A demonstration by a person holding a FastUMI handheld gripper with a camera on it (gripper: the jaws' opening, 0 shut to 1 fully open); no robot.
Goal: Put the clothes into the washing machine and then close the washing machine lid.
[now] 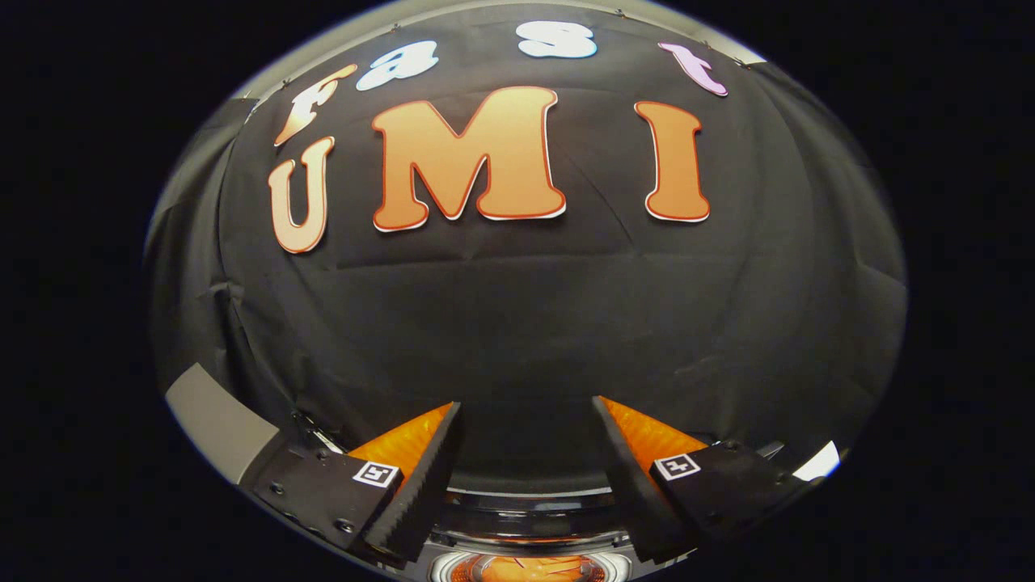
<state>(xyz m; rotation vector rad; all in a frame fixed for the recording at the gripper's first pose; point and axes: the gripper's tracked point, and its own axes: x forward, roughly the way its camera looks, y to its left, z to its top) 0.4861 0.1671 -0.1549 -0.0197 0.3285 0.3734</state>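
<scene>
Cloth of the booth wall (517, 323) takes up nearly everything ahead of the hand-held gripper (525, 420), hanging well beyond its fingertips. Down low, below and between the fingers, a dark curved rim with shiny bands shows, which I take to be the top of the washing machine (530, 505). Under that rim sits a round glossy opening with something orange in it (525, 570); whether that is clothing lying in the drum or just a reflection, I cannot tell from here.

The hand-held gripper is released, its fingers spread wide apart with nothing between them, pointing level at the wall and passing over the machine.

As for progress, I would judge the gripper carries no garment, so either the clothes are already in or they are not yet picked up; the little that is visible cannot settle it. The lid cannot be made out, so I cannot say whether it is shut.

The machine appears to face upward toward the gripper, its round mouth lying flat, its axis seemingly vertical.
</scene>
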